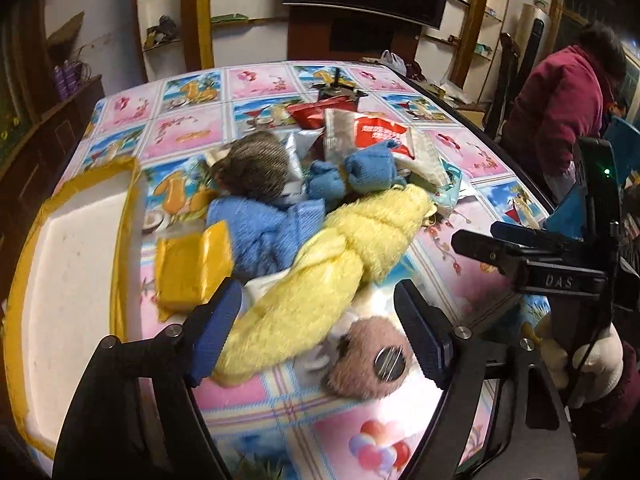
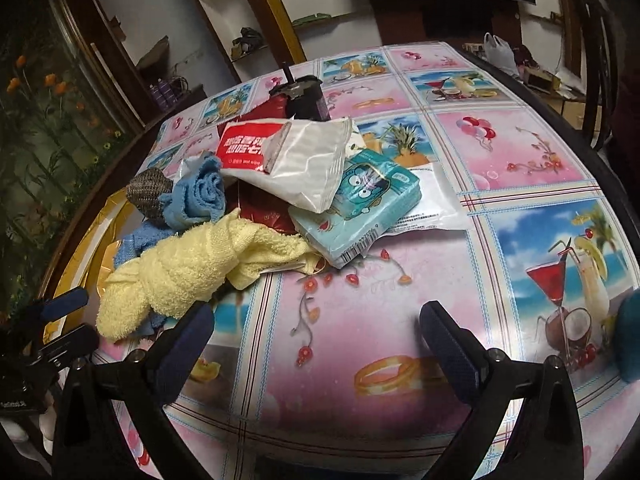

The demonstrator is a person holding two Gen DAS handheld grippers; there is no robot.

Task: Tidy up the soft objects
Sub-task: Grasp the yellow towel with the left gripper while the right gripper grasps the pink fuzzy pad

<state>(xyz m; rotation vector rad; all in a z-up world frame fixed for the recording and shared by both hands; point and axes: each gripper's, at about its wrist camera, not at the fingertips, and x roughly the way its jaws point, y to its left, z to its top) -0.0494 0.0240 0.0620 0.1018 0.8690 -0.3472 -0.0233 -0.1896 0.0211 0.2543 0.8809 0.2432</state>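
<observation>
The left gripper (image 1: pixel 318 332) has its jaws wide apart, straddling the near end of a yellow towel (image 1: pixel 320 276) and, just beside it toward the right jaw, a brown plush (image 1: pixel 364 360) with a metal disc on it; neither jaw seems to press on either yet. Just beyond the left jaw lies a yellow pack (image 1: pixel 194 268), and further left a white foam tray (image 1: pixel 68 272) edged in yellow tape, which I take to be the place for the soft things. Ahead of the jaws a blue towel (image 1: pixel 264 232) lies under the yellow one, then a rolled blue cloth (image 1: pixel 352 176) and a grey knit piece (image 1: pixel 256 164), with wrappers behind. The right gripper (image 2: pixel 316 340) also has its jaws apart, hovering over bare bench (image 2: pixel 360 320) with nothing between them; the towel's end lies just past its left jaw, and the pile sits ahead and to the left. The step in hand looks like the first pick from the pile: the left jaws need to sink a little and close on the towel's thick middle, then carry it left to the tray. The red-and-white sachet (image 2: pixel 280 160) reads "Wet wipe" under blurred Chinese characters; the teal tissue pack (image 2: pixel 360 204) shows a cartoon face; the other gripper's body bears "DAS".
</observation>
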